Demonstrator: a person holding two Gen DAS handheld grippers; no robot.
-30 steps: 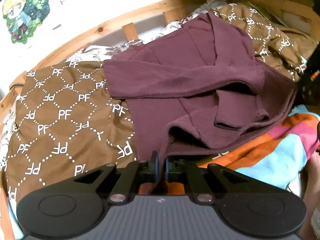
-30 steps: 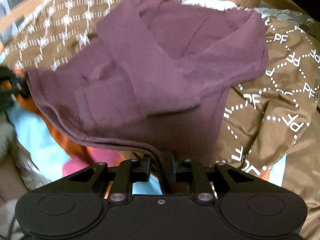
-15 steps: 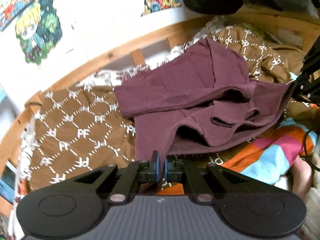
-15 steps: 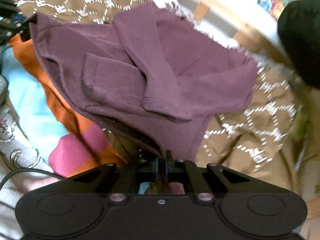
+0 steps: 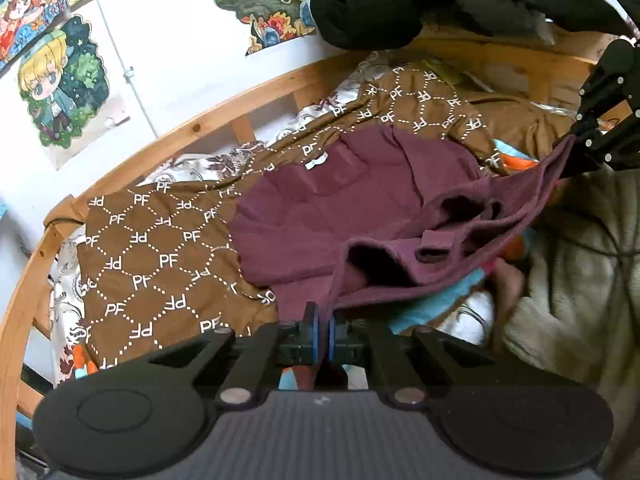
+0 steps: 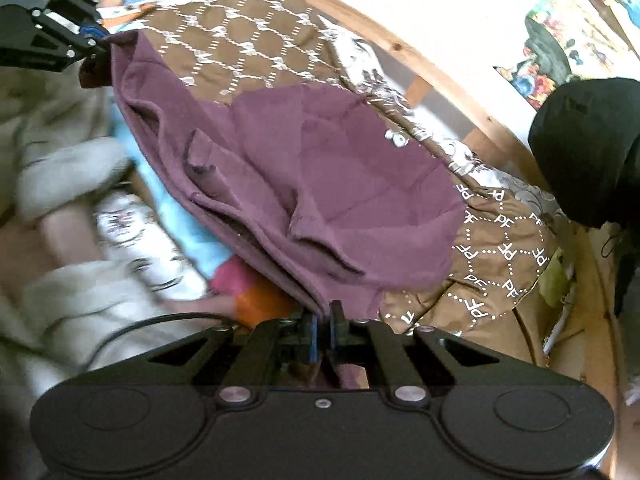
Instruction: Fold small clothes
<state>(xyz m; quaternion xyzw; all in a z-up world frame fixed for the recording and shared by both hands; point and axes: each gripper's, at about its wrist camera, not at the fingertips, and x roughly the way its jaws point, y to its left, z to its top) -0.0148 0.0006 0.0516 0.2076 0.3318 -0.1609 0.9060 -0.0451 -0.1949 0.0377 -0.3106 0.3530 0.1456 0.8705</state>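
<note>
Setting: a wooden-framed bed [image 5: 224,116] against a white wall hung with cartoon posters [image 5: 60,80], spread with a brown "PF"-patterned cover [image 5: 160,256].
Change: a second ago the maroon sweater [image 5: 340,208] lay lower on the bed with its sleeves folded over the front; now its near hem is raised and pulled taut, and more of the wall shows behind.
Left gripper [image 5: 321,332]: jaws closed tight on one corner of the sweater's hem.
Right gripper [image 6: 322,330]: jaws closed tight on the other hem corner; seen at the right edge of the left wrist view [image 5: 576,136].
Position: the hem stretches between the two grippers, above a bright striped blanket [image 5: 432,304]; the body slopes away from both.
Axis: hem near, neck label [image 5: 315,160] far; the long axis runs from the grippers toward the bed frame.
Far end: collar and shoulders rest on the brown cover.
</note>
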